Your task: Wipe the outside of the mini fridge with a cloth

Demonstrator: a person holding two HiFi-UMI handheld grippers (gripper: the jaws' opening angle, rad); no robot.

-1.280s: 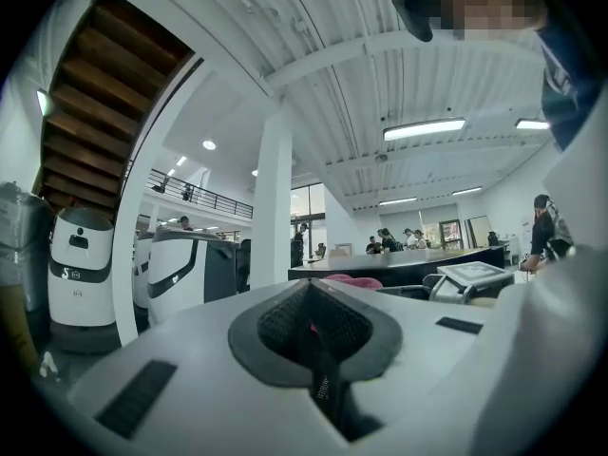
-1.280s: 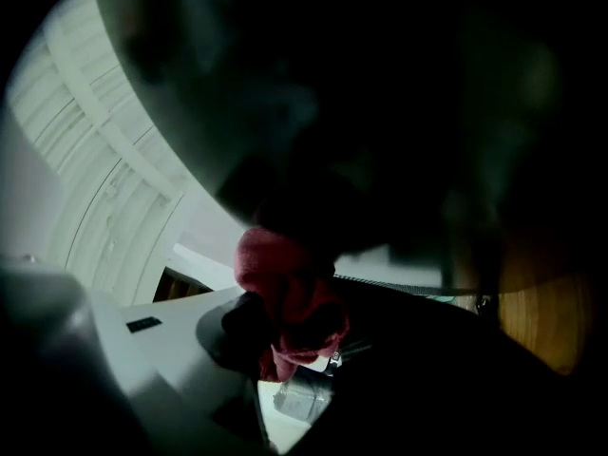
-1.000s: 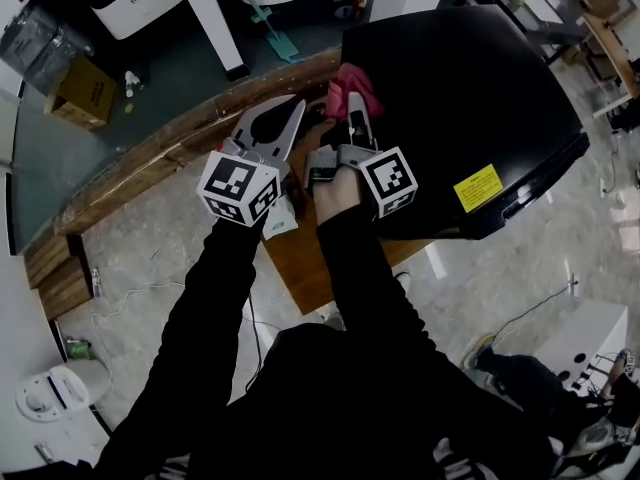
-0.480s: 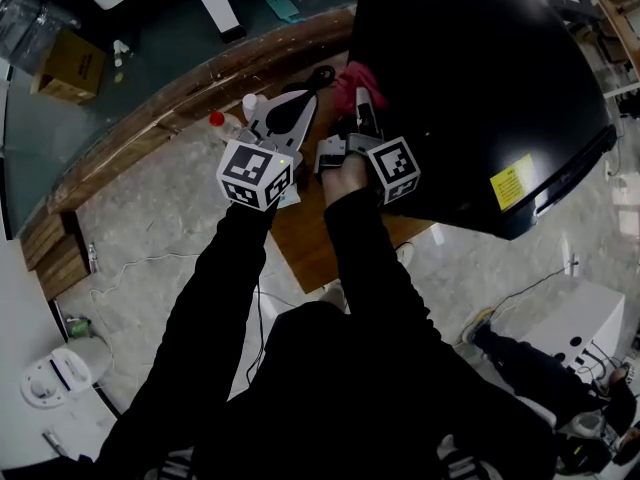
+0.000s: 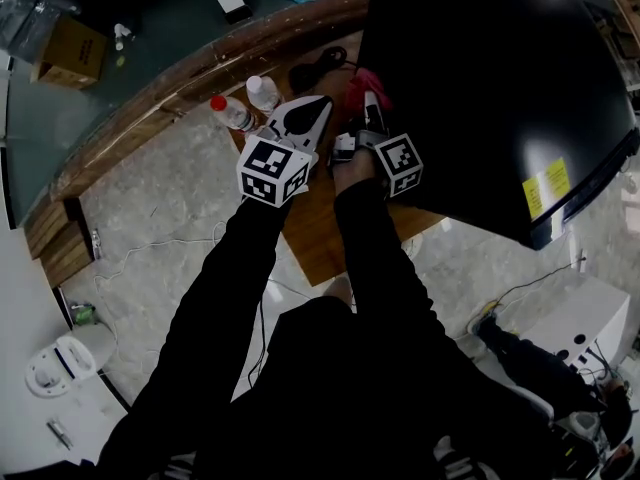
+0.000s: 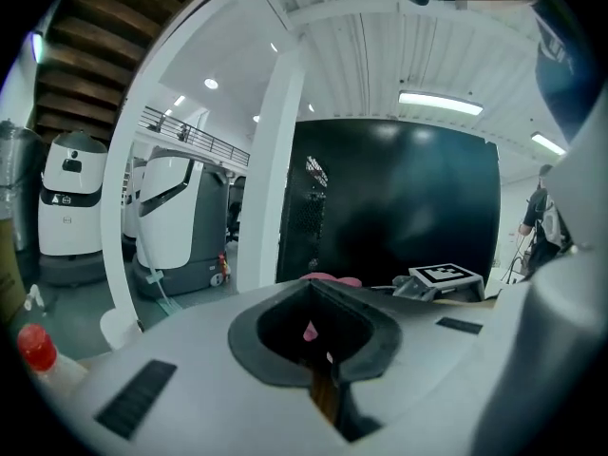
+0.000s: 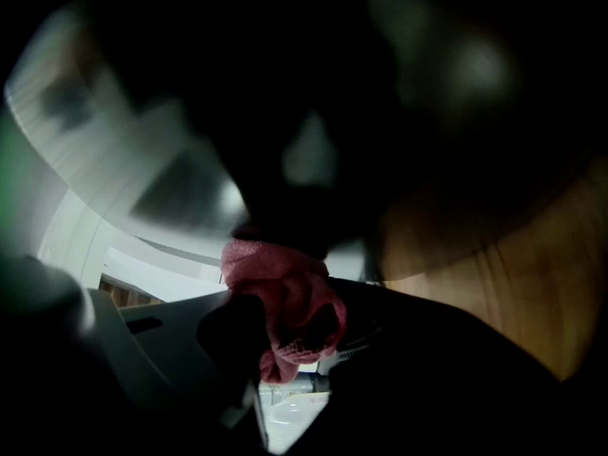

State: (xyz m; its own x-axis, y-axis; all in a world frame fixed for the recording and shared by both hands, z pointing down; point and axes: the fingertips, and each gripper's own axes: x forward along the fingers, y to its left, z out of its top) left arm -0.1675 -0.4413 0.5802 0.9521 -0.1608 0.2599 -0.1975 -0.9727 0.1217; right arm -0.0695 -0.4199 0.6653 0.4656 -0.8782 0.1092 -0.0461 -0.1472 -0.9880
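Closer in than a moment ago, the right gripper (image 5: 368,105), clamped on the pink cloth (image 5: 360,84), now meets the black fridge (image 5: 480,88) at 1 o'clock, so wiping seems under way, while the left gripper (image 5: 318,106) idles closed and empty at its 9 o'clock.

The right gripper (image 7: 285,326) clamps a crumpled pink mesh cloth (image 7: 274,272) against the glossy black mini fridge (image 7: 313,112) at 12 o'clock; brown wooden surface (image 7: 518,293) at 4 o'clock

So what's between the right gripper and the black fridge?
A pink cloth, held in the right gripper's jaws, sits against the fridge; the right gripper view shows it.
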